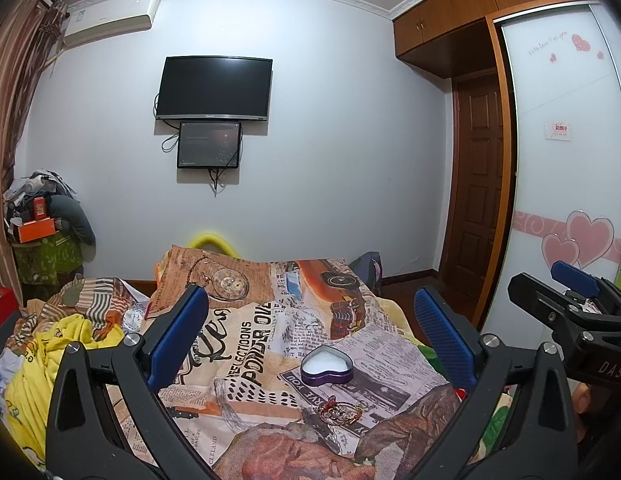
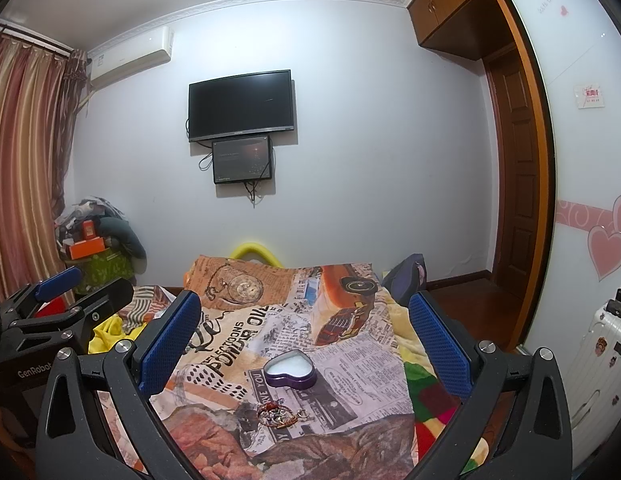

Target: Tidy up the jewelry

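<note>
A purple heart-shaped tin (image 1: pixel 327 367) with a white inside lies open on the newspaper-print cloth (image 1: pixel 254 328); it also shows in the right wrist view (image 2: pixel 290 369). A small heap of jewelry (image 1: pixel 339 411), red and gold bracelets and rings, lies just in front of the tin, also in the right wrist view (image 2: pixel 280 414). My left gripper (image 1: pixel 310 336) is open and empty, held above and behind the tin. My right gripper (image 2: pixel 306 332) is open and empty at about the same height. Each gripper shows at the edge of the other's view (image 1: pixel 566 300) (image 2: pixel 66 292).
The cloth covers a bed with yellow clothing (image 1: pixel 50 352) and rumpled fabric at its left. A pile of boxes and clothes (image 1: pixel 42 216) stands in the far left corner. A wardrobe (image 1: pixel 570 160) and a white suitcase (image 2: pixel 598 360) are at the right.
</note>
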`<state>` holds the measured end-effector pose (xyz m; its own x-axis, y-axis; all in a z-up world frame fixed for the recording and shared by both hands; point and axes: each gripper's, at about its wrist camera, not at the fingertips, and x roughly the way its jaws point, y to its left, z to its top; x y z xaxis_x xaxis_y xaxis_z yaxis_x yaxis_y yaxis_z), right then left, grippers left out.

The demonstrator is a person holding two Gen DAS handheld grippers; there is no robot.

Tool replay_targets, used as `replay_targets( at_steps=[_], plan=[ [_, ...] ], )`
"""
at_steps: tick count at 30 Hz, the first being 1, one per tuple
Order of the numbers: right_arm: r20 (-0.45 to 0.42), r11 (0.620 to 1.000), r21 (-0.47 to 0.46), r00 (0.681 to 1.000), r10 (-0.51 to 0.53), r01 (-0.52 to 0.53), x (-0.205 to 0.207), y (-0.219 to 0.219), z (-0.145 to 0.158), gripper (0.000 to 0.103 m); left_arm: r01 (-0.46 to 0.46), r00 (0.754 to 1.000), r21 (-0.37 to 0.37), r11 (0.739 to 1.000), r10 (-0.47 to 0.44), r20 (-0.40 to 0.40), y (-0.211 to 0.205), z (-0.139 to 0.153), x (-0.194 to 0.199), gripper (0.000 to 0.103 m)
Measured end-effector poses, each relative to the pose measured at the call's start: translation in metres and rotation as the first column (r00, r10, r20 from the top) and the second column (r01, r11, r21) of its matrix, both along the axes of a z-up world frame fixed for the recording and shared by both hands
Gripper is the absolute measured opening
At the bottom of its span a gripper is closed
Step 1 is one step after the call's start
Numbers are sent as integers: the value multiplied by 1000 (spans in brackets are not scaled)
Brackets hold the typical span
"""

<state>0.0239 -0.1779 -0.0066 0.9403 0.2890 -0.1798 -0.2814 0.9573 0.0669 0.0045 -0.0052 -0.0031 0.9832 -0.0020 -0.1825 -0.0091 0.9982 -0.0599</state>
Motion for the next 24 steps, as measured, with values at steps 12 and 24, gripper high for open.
replay_targets(
  at_steps=[12, 24],
  plan=[
    [-2, 1000, 1, 1000, 0, 0, 0, 0, 0, 103, 0, 1000, 1, 1000, 0, -1, -1, 0, 0, 103],
    [-26, 1000, -3, 1000, 1, -1, 3, 3, -3, 103, 3, 1000, 6, 1000, -3, -29, -3, -8, 11, 103]
  ],
)
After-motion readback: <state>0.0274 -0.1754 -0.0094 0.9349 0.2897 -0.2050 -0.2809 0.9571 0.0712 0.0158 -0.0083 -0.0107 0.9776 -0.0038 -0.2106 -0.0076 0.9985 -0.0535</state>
